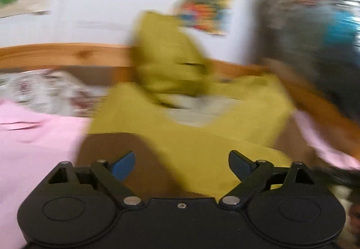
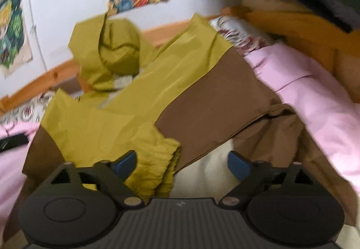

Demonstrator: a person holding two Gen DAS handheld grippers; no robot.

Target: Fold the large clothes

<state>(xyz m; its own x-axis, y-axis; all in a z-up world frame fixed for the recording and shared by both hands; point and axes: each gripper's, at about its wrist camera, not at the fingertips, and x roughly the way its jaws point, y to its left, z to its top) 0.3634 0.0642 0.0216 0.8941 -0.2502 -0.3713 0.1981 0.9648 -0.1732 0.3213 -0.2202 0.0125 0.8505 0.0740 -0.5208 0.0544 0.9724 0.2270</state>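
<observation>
The left claw [image 1: 181, 164] is built of black plastic: two round housings, each with a shallow circular recess, are joined by a smooth centre plate carrying one small screw. Angled link arms are pinned with silver rivets, and triangular cut-outs are seen in the outer brackets. Blue pads [image 1: 123, 165] are fitted on the black fingers. The right claw [image 2: 181, 164] is made alike, but its centre plate is ribbed grey.

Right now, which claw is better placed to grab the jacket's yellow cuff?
Right. The elastic cuff lies just ahead of the open right claw. The open left claw faces only the jacket body.
</observation>
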